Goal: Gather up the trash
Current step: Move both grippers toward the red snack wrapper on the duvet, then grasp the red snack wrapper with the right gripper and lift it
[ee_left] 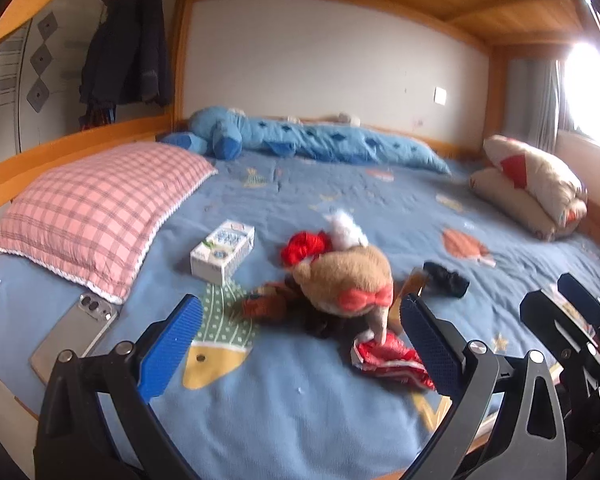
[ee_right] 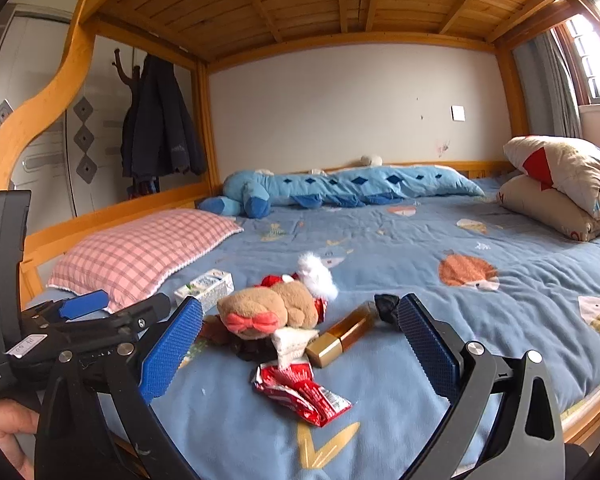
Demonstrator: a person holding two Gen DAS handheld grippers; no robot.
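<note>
Left wrist view motion-blurred around the plush toy; its face unreadable. Red wrapper partly hidden behind the left gripper's finger. Gold tube mostly hidden behind the toy. Milk carton print too small to read. Phone near the bed's front-left edge, partly covered by gripper frame. Dark scrap unidentifiable.
</note>
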